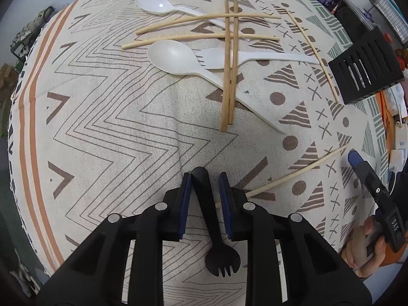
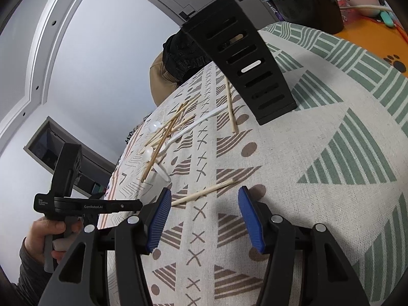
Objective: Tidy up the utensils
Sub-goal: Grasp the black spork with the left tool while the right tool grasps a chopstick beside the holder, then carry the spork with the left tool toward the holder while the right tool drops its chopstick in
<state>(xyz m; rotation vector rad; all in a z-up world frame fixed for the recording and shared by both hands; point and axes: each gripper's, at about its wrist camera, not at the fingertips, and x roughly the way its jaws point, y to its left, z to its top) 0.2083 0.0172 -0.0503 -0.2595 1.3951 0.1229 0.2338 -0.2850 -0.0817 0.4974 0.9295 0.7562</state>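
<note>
My left gripper [image 1: 204, 178] is open, its blue pads either side of the handle of a black spork [image 1: 213, 225] that lies on the patterned tablecloth; the left pad is close to the handle, the right pad stands apart. Ahead lie white plastic spoons [image 1: 176, 57], a white fork [image 1: 244, 57] and several crossed wooden chopsticks [image 1: 229, 68]. One loose chopstick [image 1: 295, 172] lies right of the gripper and also shows in the right wrist view [image 2: 204, 191]. My right gripper [image 2: 202, 199] is open and empty above it. A black slotted utensil holder [image 2: 244, 58] stands beyond.
The holder also shows at the right in the left wrist view [image 1: 364, 68]. The table edge runs along the left with an orange stripe [image 1: 28, 117]. Cables and chargers [image 1: 397, 137] lie on an orange surface at the far right. A dark container [image 2: 311, 2] stands behind the holder.
</note>
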